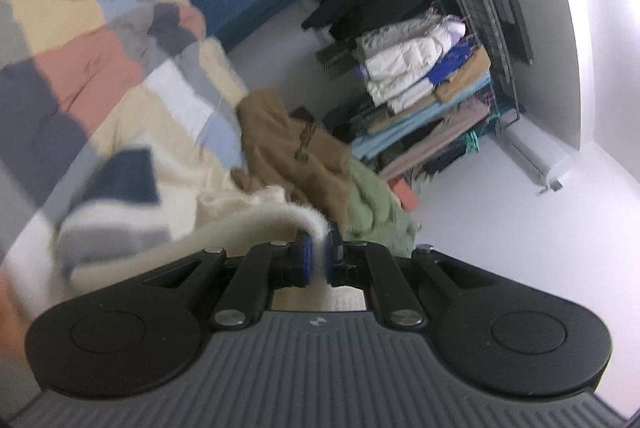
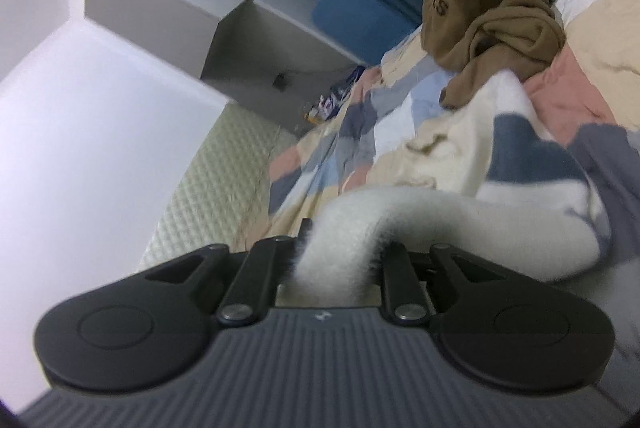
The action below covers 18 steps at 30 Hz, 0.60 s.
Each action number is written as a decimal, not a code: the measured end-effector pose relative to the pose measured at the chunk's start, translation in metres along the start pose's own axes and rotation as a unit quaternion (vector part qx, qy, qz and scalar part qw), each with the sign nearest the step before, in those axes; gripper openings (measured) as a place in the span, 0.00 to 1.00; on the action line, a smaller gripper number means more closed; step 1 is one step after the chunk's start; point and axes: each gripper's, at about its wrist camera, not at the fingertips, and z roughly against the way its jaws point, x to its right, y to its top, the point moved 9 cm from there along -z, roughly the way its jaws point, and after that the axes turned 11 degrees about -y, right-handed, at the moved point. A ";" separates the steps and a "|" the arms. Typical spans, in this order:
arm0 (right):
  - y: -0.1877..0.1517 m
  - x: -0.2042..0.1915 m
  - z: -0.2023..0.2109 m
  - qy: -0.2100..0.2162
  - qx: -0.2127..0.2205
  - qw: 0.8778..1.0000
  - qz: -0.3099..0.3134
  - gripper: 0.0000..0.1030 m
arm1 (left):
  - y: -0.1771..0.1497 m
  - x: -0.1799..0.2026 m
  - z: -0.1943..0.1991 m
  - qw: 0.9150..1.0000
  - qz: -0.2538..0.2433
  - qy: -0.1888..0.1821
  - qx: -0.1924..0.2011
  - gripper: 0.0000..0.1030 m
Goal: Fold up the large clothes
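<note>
left claw (image 1: 318, 256): pinched tight on the fuzzy cream sweater (image 1: 256, 224) edge
right claw (image 2: 340, 256): clamped on a thick fold of the sweater
sweater: hangs between both claws, over the patchwork quilt (image 2: 400, 132)
tip: lift evenly, keep the edge taut
watch: brown top (image 2: 492, 12) just beyond

You have the fleecy garment (image 1: 248, 224) lying on the bed (image 1: 80, 76), one edge pinched in your left claw (image 1: 318, 260) and another edge running through your right claw (image 2: 340, 256). Beyond the garment on the bed lies a crumpled sweatshirt (image 1: 296, 148), with a second fleece (image 1: 376, 208) just beside it. Past the bed's edge, behind that sweatshirt, a stack of folded clothes (image 1: 420, 80) sits against a wire rack (image 1: 492, 28).
</note>
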 end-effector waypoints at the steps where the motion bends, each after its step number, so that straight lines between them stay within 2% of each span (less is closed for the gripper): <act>1: 0.007 0.002 -0.006 0.000 0.005 1.000 -0.005 0.19 | 0.006 -0.002 -0.009 1.000 -0.005 0.002 0.006 0.08; 8: 0.052 0.022 -0.070 -0.020 0.019 0.998 -0.048 0.19 | 0.042 -0.038 -0.087 0.997 -0.031 0.054 0.034 0.08; 13: 0.070 0.049 -0.113 -0.046 0.015 0.996 -0.074 0.19 | 0.062 -0.082 -0.146 0.994 -0.053 0.093 0.014 0.08; 18: 0.075 0.081 -0.154 -0.068 -0.004 0.994 -0.090 0.19 | 0.064 -0.139 -0.192 0.990 -0.068 0.126 -0.011 0.08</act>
